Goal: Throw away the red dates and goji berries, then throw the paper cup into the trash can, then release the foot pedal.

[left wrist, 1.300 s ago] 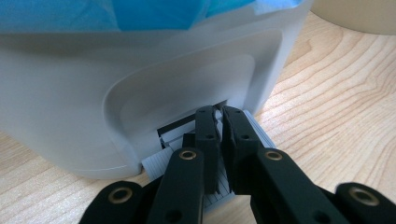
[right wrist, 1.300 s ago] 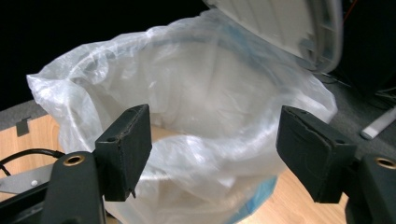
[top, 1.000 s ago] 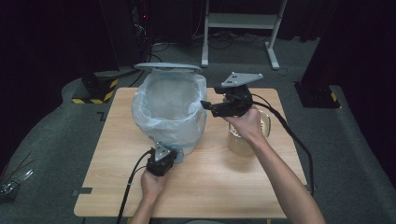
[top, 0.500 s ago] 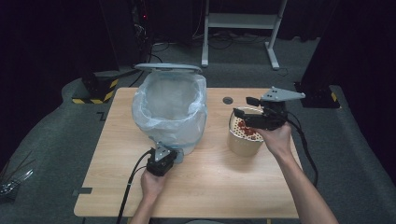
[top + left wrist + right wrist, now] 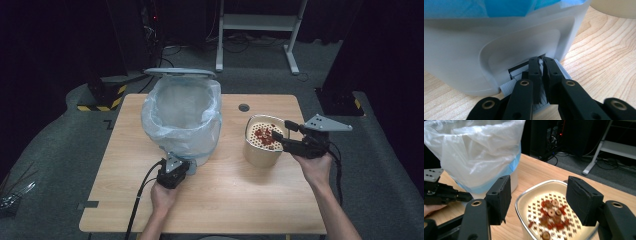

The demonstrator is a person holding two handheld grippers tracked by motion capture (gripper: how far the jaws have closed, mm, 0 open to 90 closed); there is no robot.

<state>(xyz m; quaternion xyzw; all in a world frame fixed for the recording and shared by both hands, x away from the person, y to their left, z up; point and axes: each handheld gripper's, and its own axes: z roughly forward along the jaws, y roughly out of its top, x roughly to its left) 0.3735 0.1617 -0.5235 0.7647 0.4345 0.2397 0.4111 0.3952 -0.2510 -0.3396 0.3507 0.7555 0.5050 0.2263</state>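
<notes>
The left tongs [image 5: 181, 168] are pinched shut on the pedal [image 5: 537, 75] at the foot of the bag-lined bin [image 5: 182, 117], whose lid [image 5: 180, 72] stands up. The right tongs [image 5: 281, 135] have just been closing around the near rim of the beige strainer pot [image 5: 264, 141] on the counter [image 5: 210, 200]; whether the pads already bite is hard to tell. A shallow grip could let the pot tip and spill its red scraps [image 5: 552, 216]; slipping off the pedal would drop the lid.

The right gripper [image 5: 537, 202] hangs over a cream bowl [image 5: 529, 200] with red and brown bits [image 5: 551, 216] in it, one finger on each side of its rim. Its fingers [image 5: 499, 198] have just been closing. A bin with a clear bag [image 5: 479, 152] stands behind on the bench [image 5: 536, 171].
</notes>
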